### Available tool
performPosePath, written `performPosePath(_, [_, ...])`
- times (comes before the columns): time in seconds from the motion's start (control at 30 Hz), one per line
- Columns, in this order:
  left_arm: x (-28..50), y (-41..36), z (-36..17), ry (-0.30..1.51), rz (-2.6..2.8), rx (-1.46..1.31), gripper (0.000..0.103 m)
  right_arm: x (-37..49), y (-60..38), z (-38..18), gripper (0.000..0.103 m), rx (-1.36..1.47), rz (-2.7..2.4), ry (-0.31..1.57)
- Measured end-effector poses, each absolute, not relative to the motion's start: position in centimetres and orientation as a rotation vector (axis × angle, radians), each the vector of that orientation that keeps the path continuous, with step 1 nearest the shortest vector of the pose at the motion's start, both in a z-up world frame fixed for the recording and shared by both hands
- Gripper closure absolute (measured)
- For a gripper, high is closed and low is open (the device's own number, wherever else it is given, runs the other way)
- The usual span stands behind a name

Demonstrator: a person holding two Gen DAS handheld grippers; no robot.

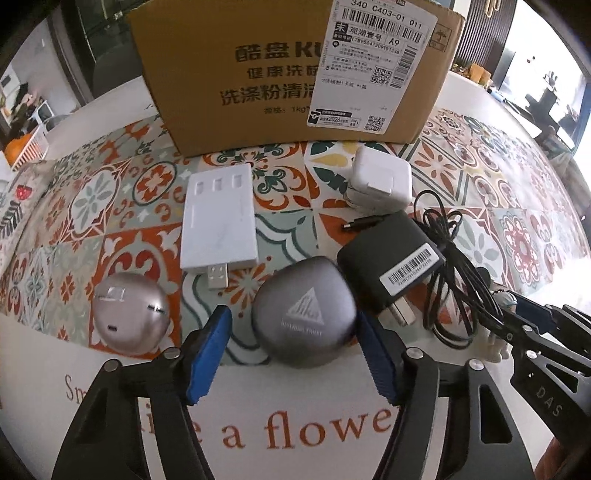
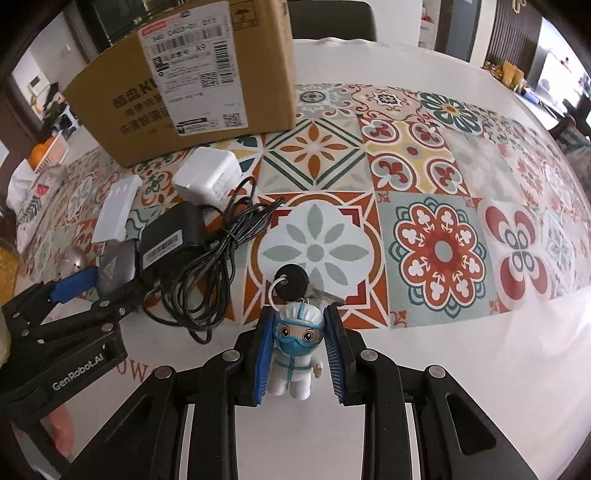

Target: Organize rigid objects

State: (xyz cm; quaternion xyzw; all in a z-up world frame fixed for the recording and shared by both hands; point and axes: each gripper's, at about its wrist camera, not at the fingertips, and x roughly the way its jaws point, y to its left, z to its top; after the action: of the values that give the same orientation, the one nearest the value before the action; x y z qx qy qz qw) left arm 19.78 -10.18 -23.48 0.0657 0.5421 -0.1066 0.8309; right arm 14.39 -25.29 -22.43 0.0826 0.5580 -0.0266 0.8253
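Sitting in a bright, daylit room.
Lying over a white table (image 2: 424,62): a tile-patterned cloth (image 2: 436,177) in orange, teal and red. Standing behind the far edge: a dark chair (image 2: 332,18). Streaming in at the right: daylight through a large window (image 1: 535,66). Showing at left: a white crate holding something orange (image 1: 26,147).

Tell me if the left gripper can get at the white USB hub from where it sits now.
Probably not directly. The left gripper has its fingers around the grey case, which lies between it and the white USB hub. Lifting over the case, or moving it aside, should free the way.
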Motion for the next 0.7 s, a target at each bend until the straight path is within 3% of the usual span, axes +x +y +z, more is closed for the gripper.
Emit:
performPosePath(0.13, [20.2,-10.4,-23.8,1.151,-0.235,0.123,0.048,14.6,-25.3,-22.5,0.076,0.184,-0.060,1.187])
performPosePath(0.7, [16.7,-8.9,-20.9,1.126,-0.265,0.107,0.048,12.3,-24.8,-19.4,0.076,0.189,-0.051,1.136])
